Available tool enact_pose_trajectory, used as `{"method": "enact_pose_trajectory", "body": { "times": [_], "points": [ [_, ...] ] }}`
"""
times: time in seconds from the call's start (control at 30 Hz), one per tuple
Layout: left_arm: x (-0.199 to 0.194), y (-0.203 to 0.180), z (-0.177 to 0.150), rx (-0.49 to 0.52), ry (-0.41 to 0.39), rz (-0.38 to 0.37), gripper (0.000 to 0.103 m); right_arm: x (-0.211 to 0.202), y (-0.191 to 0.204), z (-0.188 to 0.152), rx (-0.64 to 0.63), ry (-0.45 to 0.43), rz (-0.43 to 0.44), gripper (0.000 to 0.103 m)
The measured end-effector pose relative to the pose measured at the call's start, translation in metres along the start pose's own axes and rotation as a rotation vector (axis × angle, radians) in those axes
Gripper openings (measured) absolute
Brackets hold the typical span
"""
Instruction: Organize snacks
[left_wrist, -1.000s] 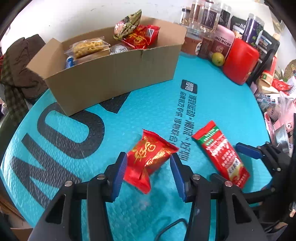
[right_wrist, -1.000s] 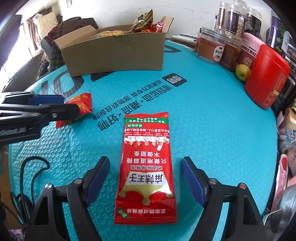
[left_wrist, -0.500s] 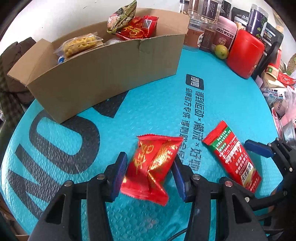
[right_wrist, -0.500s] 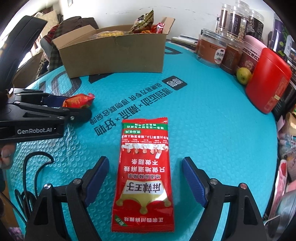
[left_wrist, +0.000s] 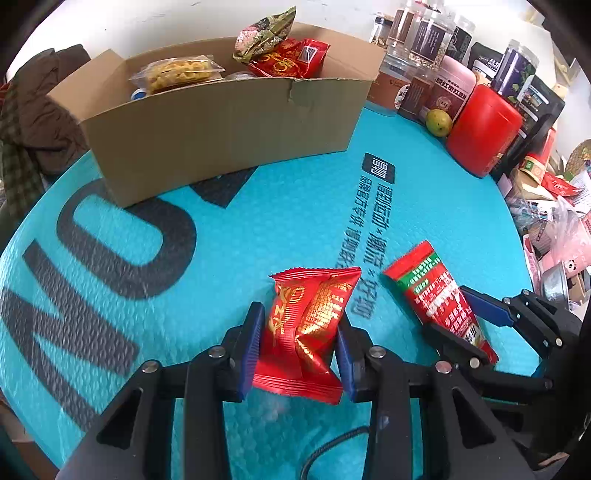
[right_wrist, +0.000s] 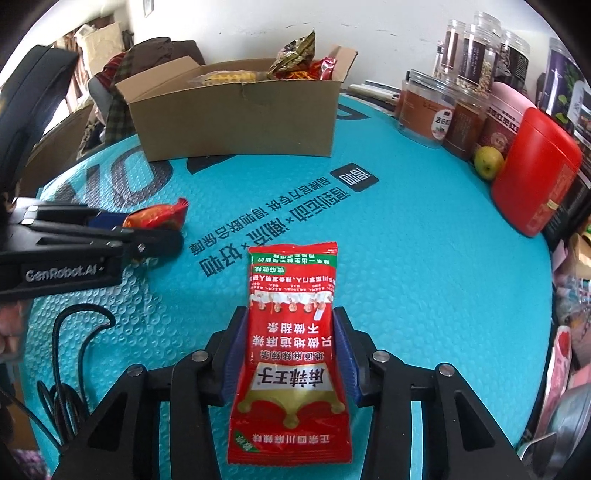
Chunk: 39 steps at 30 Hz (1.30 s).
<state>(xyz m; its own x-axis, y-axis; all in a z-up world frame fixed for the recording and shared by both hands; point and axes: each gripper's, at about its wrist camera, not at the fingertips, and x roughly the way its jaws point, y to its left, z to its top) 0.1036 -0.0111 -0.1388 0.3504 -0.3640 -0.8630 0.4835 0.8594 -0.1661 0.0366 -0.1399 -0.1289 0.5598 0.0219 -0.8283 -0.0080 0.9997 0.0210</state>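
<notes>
My left gripper (left_wrist: 300, 345) is shut on a small red and gold snack packet (left_wrist: 306, 328) and holds it just above the teal mat; it also shows in the right wrist view (right_wrist: 157, 219). My right gripper (right_wrist: 290, 350) is shut on the sides of a long red spicy-strip packet (right_wrist: 291, 343), which also shows in the left wrist view (left_wrist: 436, 295). An open cardboard box (left_wrist: 221, 125) with several snacks inside stands at the far side of the mat; it also shows in the right wrist view (right_wrist: 236, 118).
Jars (right_wrist: 424, 107), a red canister (right_wrist: 535, 170) and a green fruit (right_wrist: 487, 162) line the right edge. More packets and bags lie off the mat at right (left_wrist: 554, 229). Clothes (left_wrist: 29, 129) are piled at the far left. A black cable (right_wrist: 74, 332) lies near me.
My left gripper closed on the small red packet and lifted it toward the box. My right gripper closed from wide open onto the long red packet.
</notes>
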Motion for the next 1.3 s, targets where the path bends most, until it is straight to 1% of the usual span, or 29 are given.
{"method": "enact_pose_trajectory", "body": {
  "times": [0.27,0.4,0.6,0.87,1.1,1.3],
  "points": [
    [-0.023,-0.001,-0.018,-0.023,-0.035,-0.012,0.036,-0.020,0.006,-0.007,0.016,-0.033,0.038,0.044],
    [-0.037,-0.002,-0.027,-0.032,-0.062,-0.014,0.036,-0.032,0.013,-0.011,0.019,-0.051,0.076,0.044],
    [-0.066,-0.001,-0.038,-0.042,-0.120,0.000,0.036,-0.055,0.024,-0.015,0.017,-0.093,0.134,0.044],
    [-0.105,0.001,-0.052,-0.061,-0.202,0.020,0.036,-0.092,0.042,-0.018,-0.005,-0.178,0.184,0.044],
    [-0.135,0.003,-0.046,-0.064,-0.279,0.042,0.036,-0.115,0.051,-0.009,-0.034,-0.245,0.215,0.044],
    [-0.155,0.003,-0.033,-0.063,-0.345,0.042,0.036,-0.132,0.053,0.009,-0.062,-0.301,0.228,0.044]
  ]
}}
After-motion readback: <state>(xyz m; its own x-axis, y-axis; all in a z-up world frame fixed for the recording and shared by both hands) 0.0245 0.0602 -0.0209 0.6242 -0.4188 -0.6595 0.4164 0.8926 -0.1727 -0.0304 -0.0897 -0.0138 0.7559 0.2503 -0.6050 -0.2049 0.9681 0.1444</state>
